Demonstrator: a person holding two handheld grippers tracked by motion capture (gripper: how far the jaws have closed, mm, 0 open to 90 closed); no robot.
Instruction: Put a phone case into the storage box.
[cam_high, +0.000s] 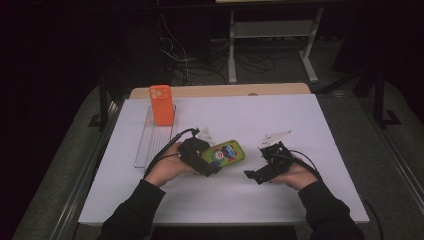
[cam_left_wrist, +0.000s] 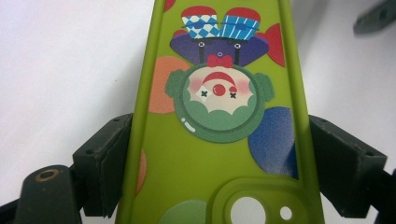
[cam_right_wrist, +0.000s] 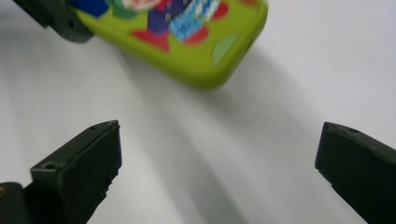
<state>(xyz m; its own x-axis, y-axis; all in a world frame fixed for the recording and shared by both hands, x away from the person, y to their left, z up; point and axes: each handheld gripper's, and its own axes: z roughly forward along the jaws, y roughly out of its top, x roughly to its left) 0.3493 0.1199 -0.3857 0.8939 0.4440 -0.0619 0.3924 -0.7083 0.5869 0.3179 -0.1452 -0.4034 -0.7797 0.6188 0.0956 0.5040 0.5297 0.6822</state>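
A green phone case (cam_high: 227, 152) printed with a clown figure lies back-up near the middle of the white table top (cam_high: 300, 115). My left gripper (cam_high: 211, 162) is shut on it. In the left gripper view the two black pads (cam_left_wrist: 105, 163) press on the long sides of the case (cam_left_wrist: 219, 140), close to its camera cut-out. My right gripper (cam_high: 254, 173) hovers to the right of the case, a short gap away, with its jaws wide open. In the right gripper view the fingertips (cam_right_wrist: 88, 158) have nothing between them. The case's far end (cam_right_wrist: 196, 51) lies ahead.
An orange phone case (cam_high: 161, 105) stands upright at the far end of a wire rack (cam_high: 152, 142) on the table's left. A wooden board (cam_high: 220, 91) edges the table's back. Cables and a white metal frame (cam_high: 272, 30) sit on the dark floor beyond.
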